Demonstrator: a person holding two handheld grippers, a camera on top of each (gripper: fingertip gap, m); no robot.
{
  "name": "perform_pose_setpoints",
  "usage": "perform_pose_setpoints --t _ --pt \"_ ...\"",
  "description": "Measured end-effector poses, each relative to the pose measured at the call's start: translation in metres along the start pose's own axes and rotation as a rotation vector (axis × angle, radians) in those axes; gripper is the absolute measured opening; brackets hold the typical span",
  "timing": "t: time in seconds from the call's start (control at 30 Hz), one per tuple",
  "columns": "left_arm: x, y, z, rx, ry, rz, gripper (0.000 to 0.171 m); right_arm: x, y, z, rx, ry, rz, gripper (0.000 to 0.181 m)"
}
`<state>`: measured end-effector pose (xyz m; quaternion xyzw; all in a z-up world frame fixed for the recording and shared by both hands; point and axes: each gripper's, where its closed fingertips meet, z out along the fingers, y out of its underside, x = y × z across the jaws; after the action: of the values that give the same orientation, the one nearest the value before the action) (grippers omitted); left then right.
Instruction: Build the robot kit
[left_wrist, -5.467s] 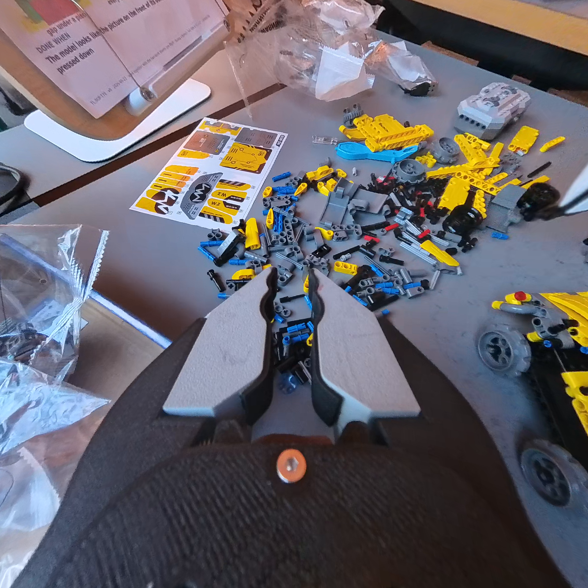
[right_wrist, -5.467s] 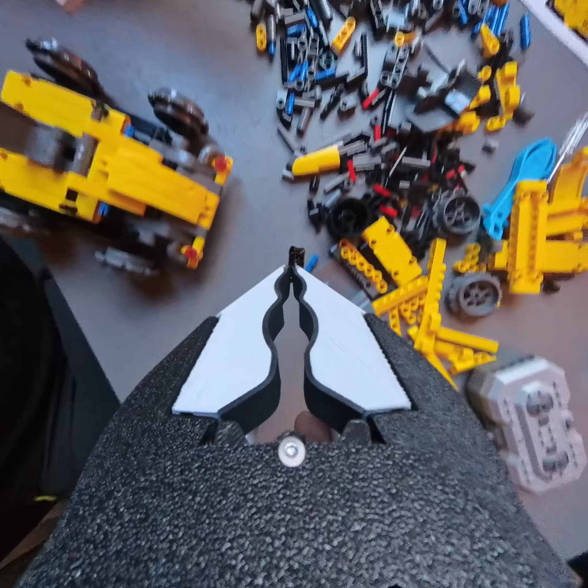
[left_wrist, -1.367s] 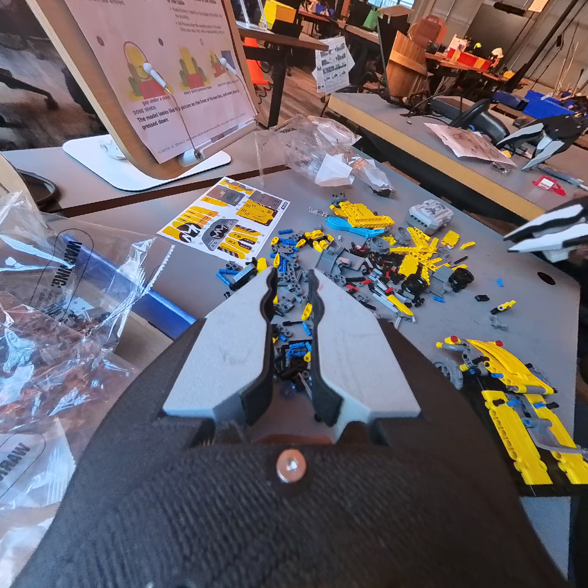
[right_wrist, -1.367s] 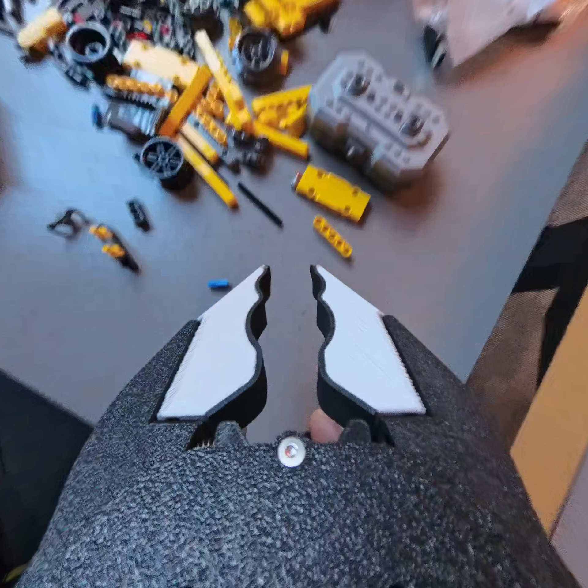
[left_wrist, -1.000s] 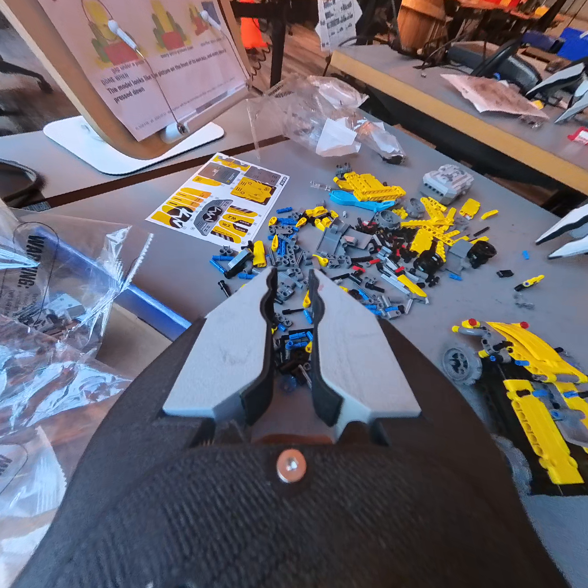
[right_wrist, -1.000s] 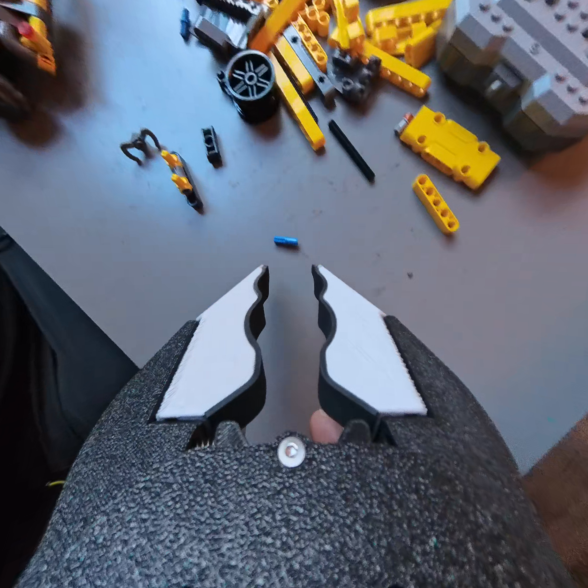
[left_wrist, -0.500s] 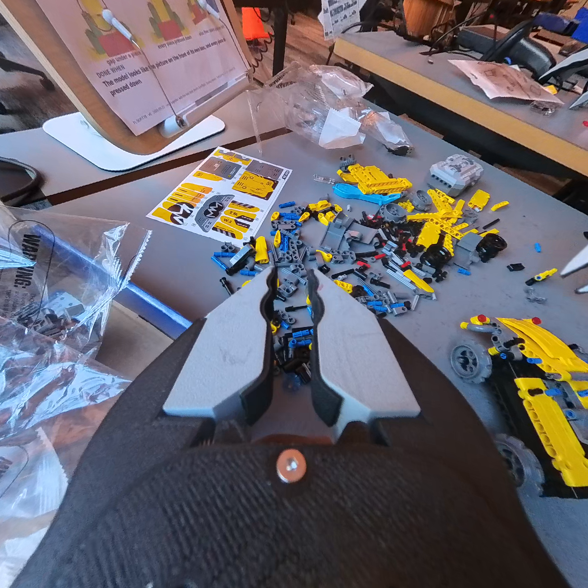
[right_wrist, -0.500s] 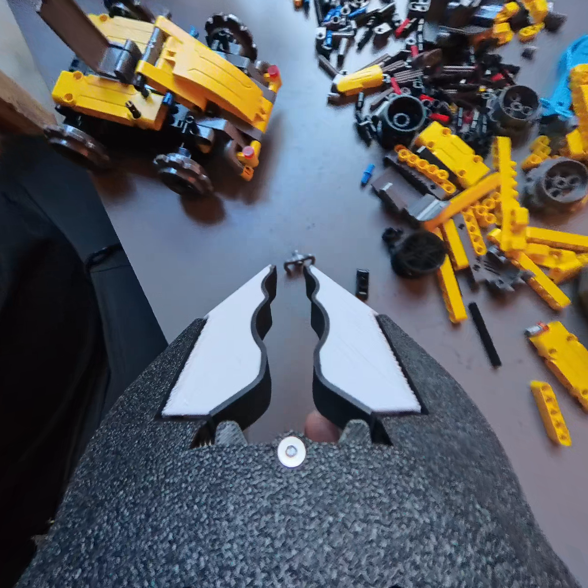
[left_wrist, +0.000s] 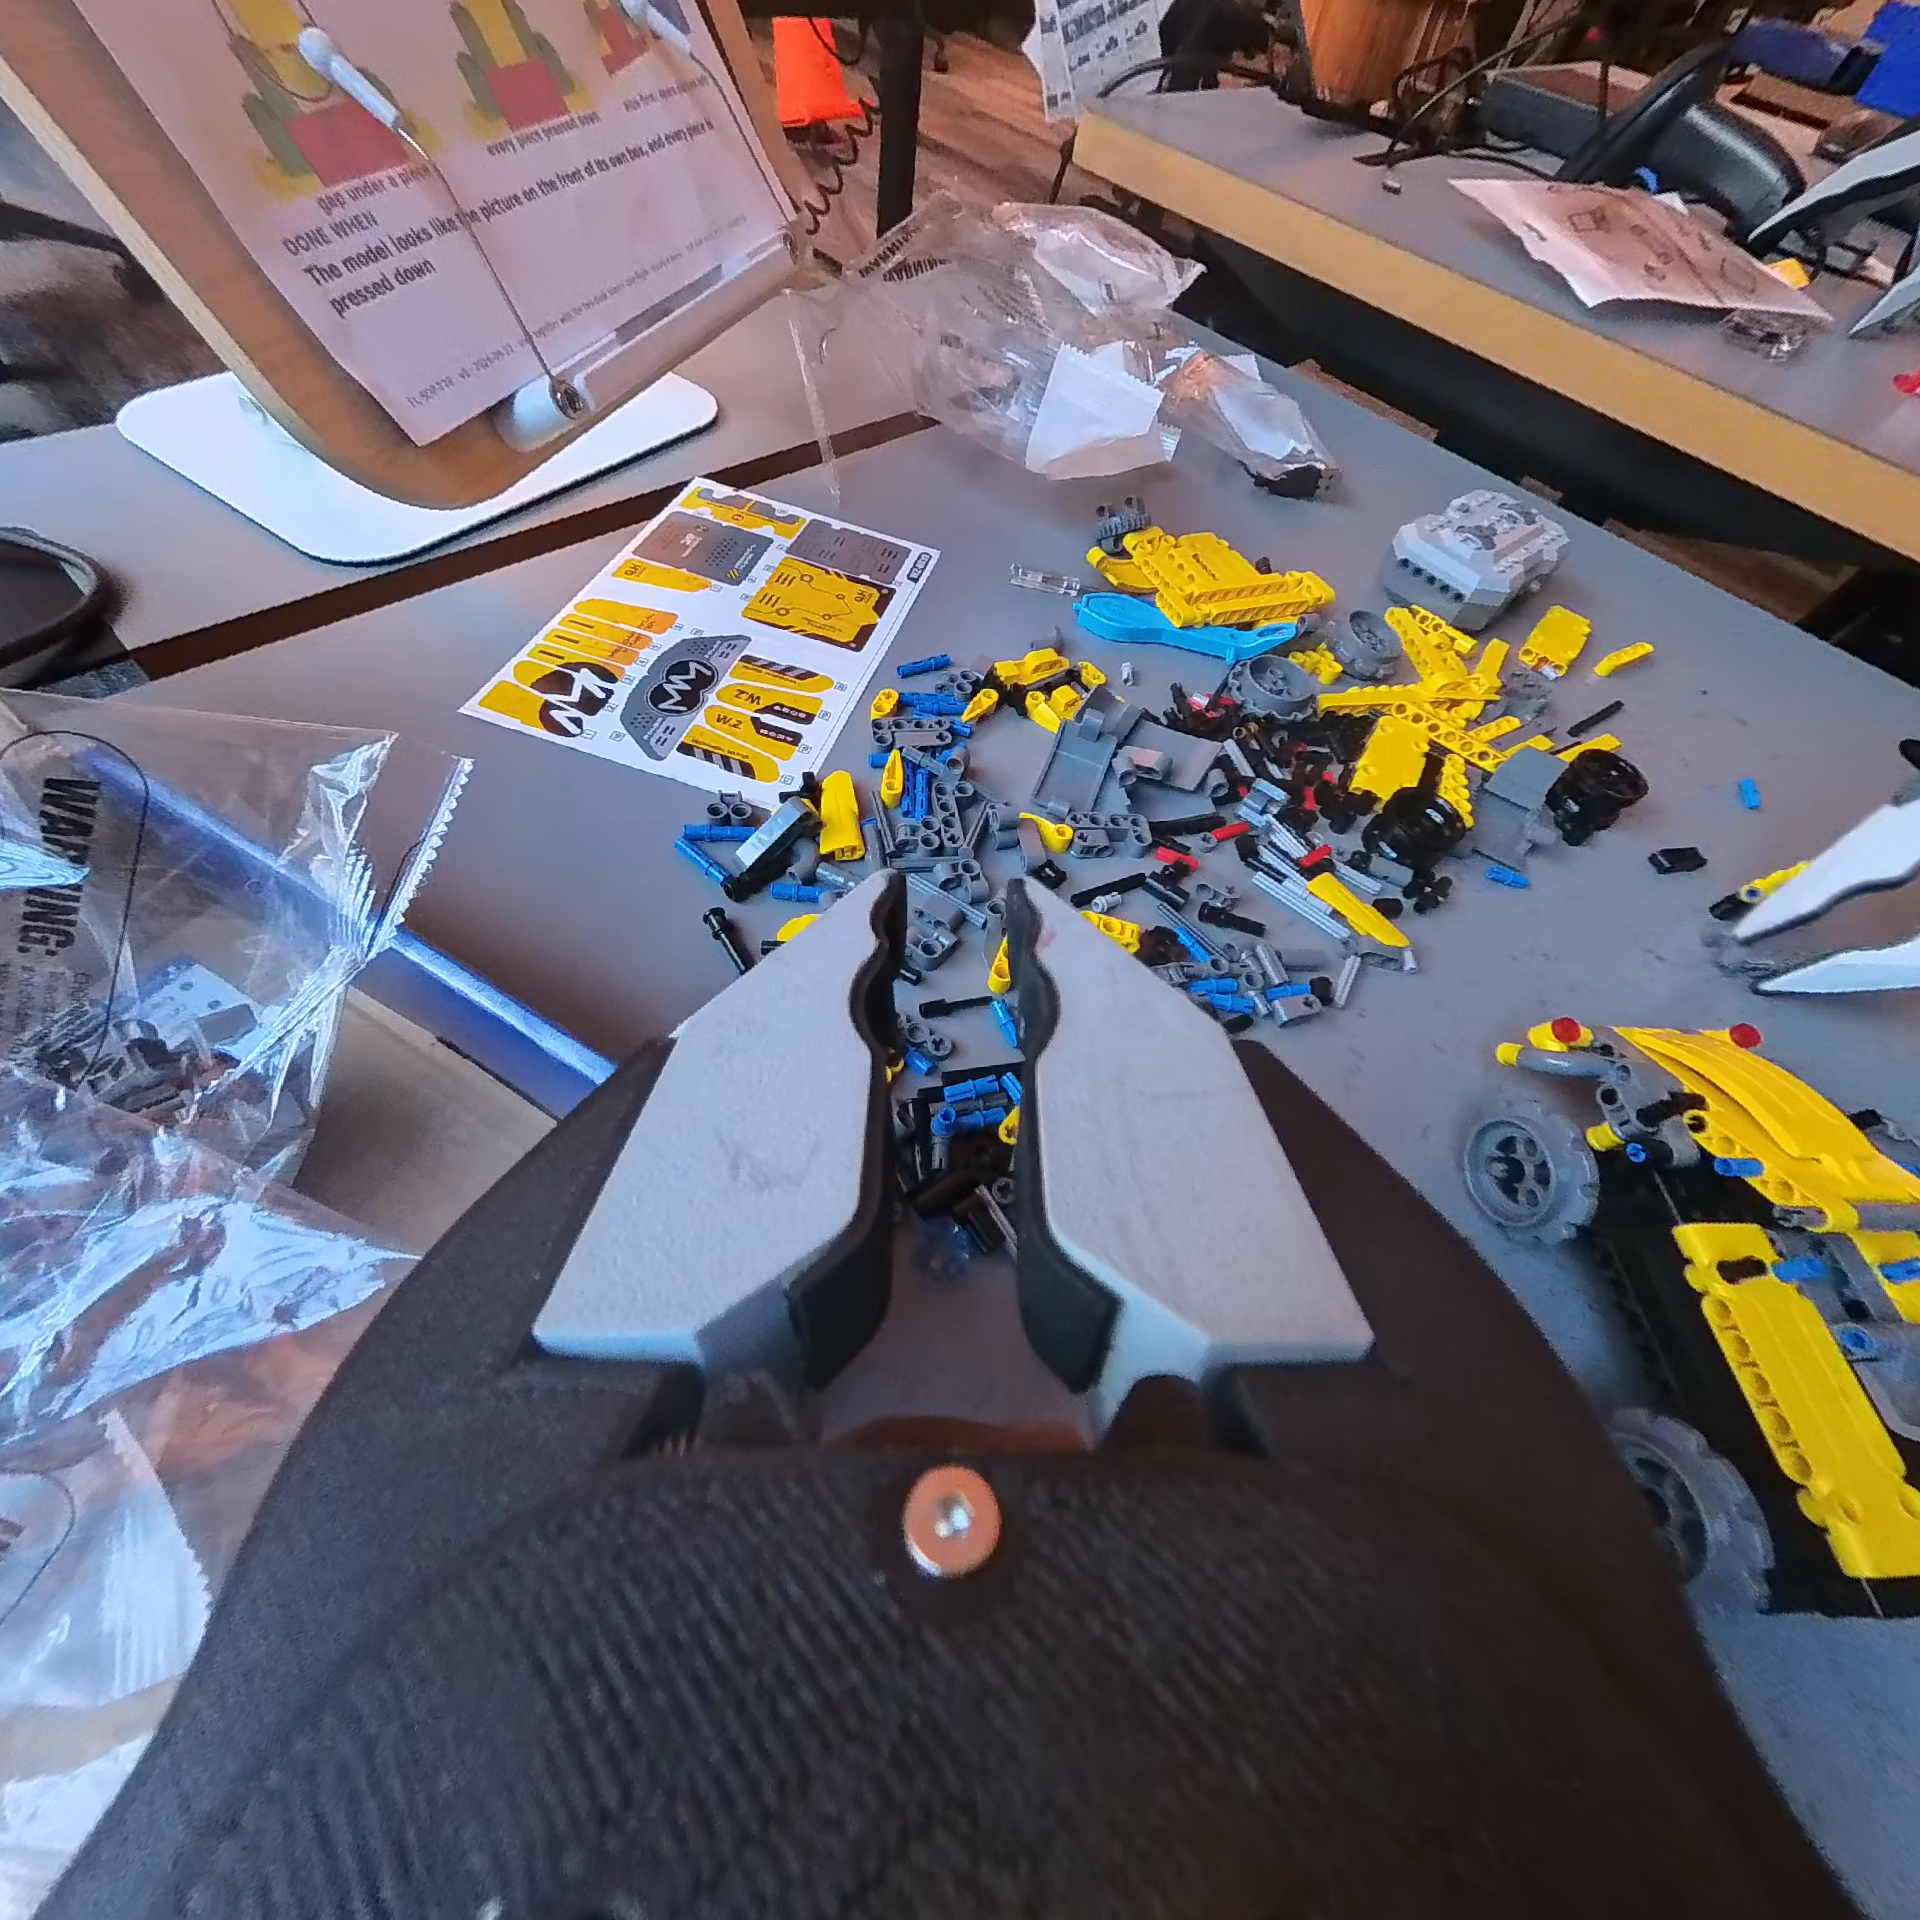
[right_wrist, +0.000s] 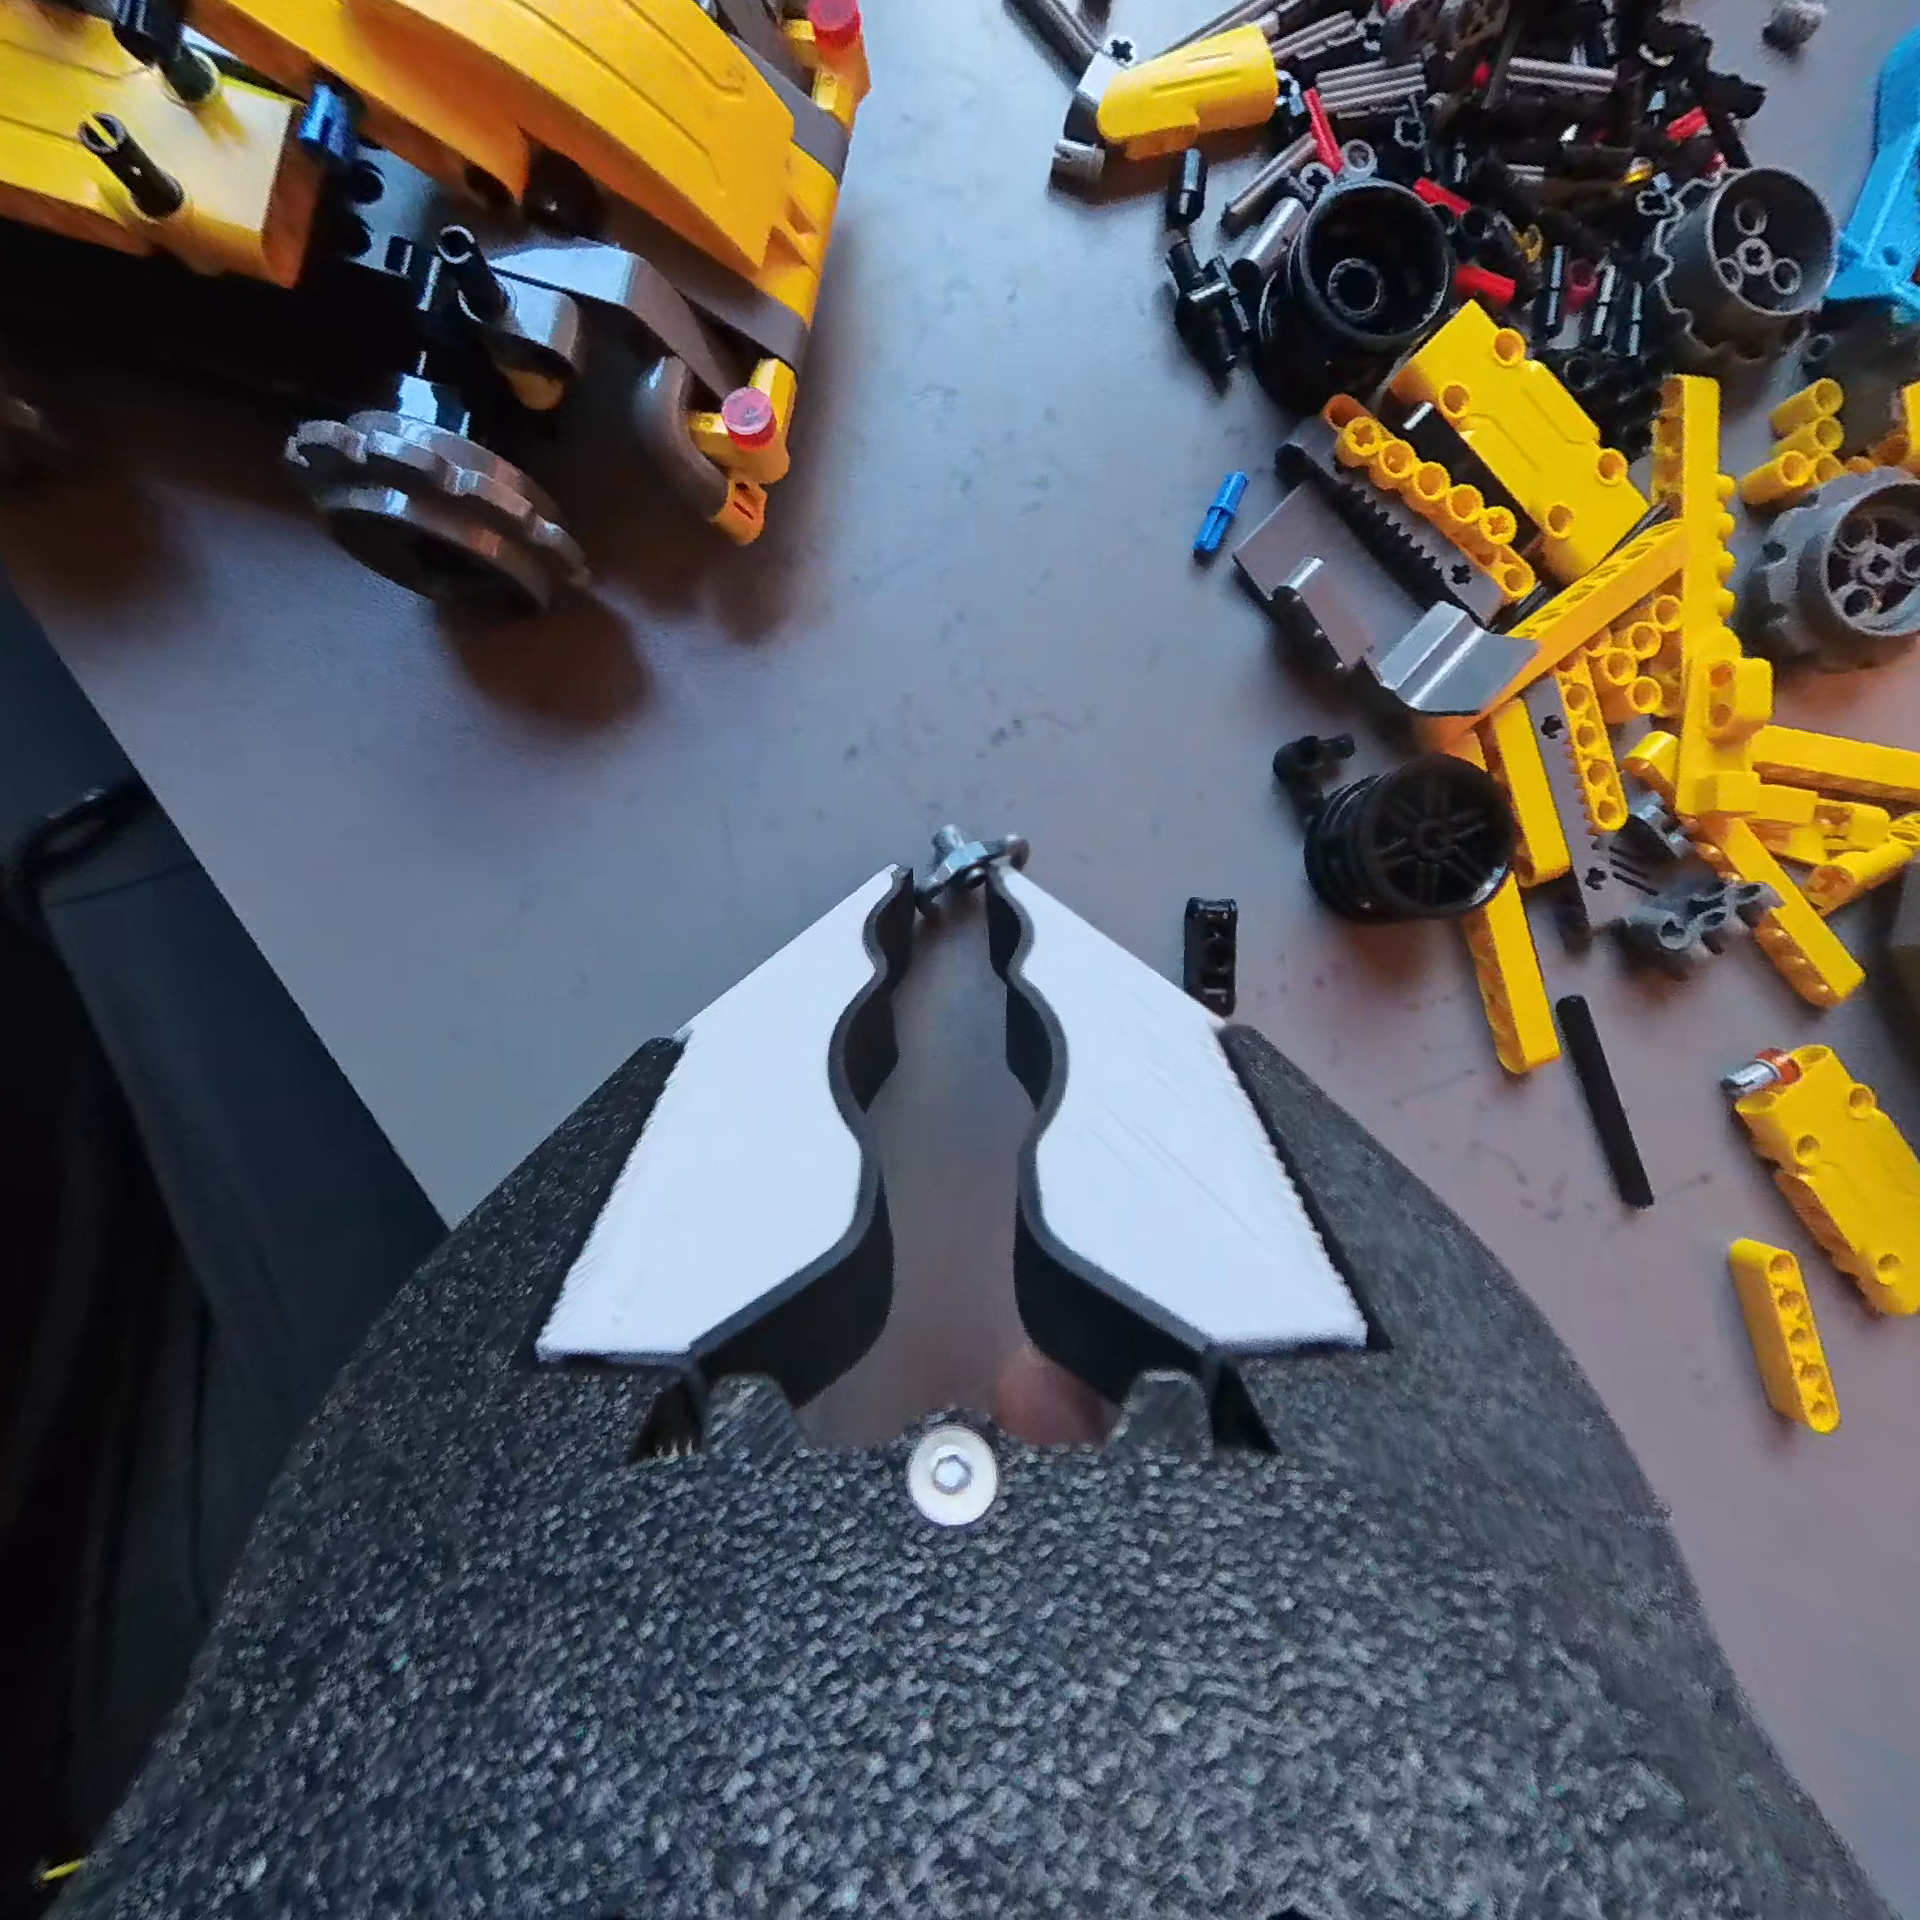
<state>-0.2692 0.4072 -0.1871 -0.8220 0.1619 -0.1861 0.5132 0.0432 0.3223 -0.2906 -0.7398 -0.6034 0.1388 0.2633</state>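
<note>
Tips of the right tool (right_wrist: 951, 899) pinch a small grey connector piece (right_wrist: 966, 862) low over the bare grey worktop (right_wrist: 790, 727), between the half-built yellow vehicle (right_wrist: 468, 208) and the loose brick pile (right_wrist: 1558, 520); whether it's fully clamped looks uncertain. A square, centred grip would stop it twisting. The left tool (left_wrist: 951, 914) hovers slightly apart, empty, above scattered pins.

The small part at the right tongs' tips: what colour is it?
Dark grey, a small part pinched between the right tongs; the right wrist view shows it best.
</note>
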Motion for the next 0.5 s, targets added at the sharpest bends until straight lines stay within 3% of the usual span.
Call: perform_pose_setpoints --t 0.13,0.37,0.5 --pt "0.000 0.000 0.000 -0.002 0.000 -0.001 0.015 0.000 -0.005 -0.002 0.048 -0.063 0.052 0.012" --pt "0.000 0.000 -0.001 0.001 0.002 0.000 0.015 -0.025 -0.055 -0.043 0.450 -0.485 0.311 0.012" --pt "-0.001 -0.001 -0.001 0.002 -0.004 0.002 0.015 -0.032 -0.068 -0.061 0.546 -0.578 0.301 0.012"
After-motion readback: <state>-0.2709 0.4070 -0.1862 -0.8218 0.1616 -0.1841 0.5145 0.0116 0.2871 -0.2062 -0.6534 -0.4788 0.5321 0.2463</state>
